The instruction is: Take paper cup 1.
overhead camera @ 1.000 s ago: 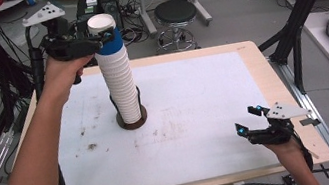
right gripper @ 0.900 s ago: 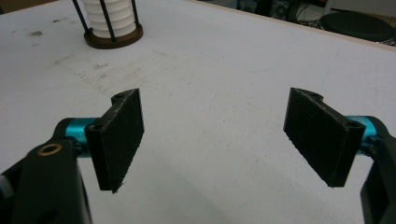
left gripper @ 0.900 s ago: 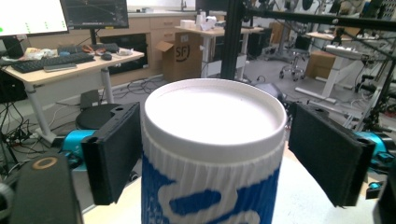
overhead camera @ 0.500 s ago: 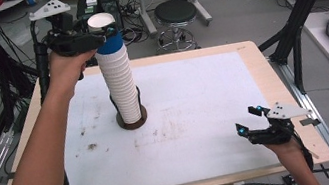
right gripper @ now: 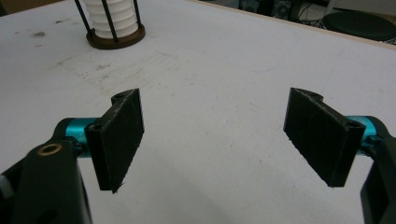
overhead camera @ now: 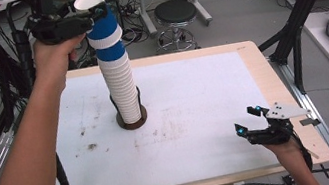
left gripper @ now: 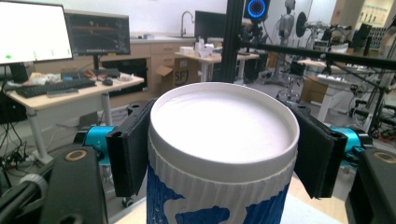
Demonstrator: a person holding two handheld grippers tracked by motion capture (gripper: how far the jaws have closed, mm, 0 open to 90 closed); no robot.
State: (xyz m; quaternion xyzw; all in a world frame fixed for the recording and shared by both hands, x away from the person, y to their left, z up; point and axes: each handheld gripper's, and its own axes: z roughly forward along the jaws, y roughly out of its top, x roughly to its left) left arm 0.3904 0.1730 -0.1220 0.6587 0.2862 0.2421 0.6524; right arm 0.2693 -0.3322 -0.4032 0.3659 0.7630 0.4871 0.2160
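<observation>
Cups stacked in a tall column (overhead camera: 121,87) stand near the table's (overhead camera: 203,91) far left, open mouths up, long axis leaning slightly left; they are ribbed white, blue-printed near the top. The base (overhead camera: 132,123) is a dark ring. The left gripper (overhead camera: 89,18), jaws just closing, clamps the top cup (left gripper: 223,154). The right gripper (overhead camera: 249,120) hovers wide, empty.

cups: one tall stack (overhead camera: 120,79), too many to count, top cup (overhead camera: 100,19) blue-printed | holder: 1 round base (overhead camera: 132,120) under the stack | grippers: 2, left (overhead camera: 88,15) far, right (overhead camera: 248,121) near | table: 1 (overhead camera: 248,58) | stool: 1 far back (overhead camera: 174,12)
</observation>
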